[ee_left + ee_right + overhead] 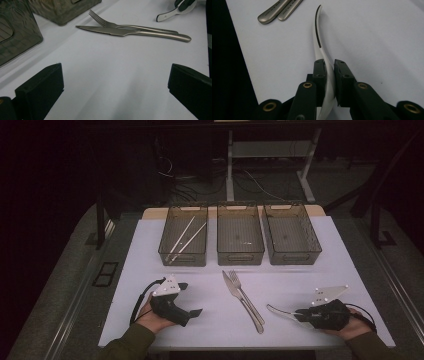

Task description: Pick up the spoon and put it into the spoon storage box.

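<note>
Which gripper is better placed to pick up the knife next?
Probably the left gripper: its jaws stand open and empty, facing the knife and fork. The right gripper is shut on a white spoon.

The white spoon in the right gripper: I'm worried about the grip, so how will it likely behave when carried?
The white spoon looks stiff: it keeps its curve beyond the right gripper. It is probably light, being thin. Its glossy surface and the narrow edge-on pinch suggest it could slip or pivot between the pads.
</note>
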The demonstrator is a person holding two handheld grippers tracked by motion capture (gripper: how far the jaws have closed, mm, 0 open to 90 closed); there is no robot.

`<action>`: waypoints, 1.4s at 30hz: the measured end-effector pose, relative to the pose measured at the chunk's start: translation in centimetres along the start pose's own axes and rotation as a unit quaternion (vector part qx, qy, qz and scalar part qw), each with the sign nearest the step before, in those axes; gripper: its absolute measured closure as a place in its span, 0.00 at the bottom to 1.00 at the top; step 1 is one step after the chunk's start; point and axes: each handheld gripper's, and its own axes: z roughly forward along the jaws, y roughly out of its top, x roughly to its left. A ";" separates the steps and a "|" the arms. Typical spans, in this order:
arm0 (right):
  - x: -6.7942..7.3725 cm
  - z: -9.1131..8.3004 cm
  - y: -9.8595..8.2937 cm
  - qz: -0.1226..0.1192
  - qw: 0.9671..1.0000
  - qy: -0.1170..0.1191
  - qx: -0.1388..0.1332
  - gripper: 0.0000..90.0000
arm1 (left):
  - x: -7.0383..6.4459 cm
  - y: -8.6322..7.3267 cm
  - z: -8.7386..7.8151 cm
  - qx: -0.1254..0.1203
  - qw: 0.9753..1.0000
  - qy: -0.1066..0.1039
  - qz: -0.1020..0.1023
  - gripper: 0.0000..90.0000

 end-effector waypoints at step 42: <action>-3.5 -2.1 4.6 0.051 0.994 -0.007 -0.098 0.89 | -0.5 0.2 -1.6 -0.031 0.999 0.009 -0.017 0.00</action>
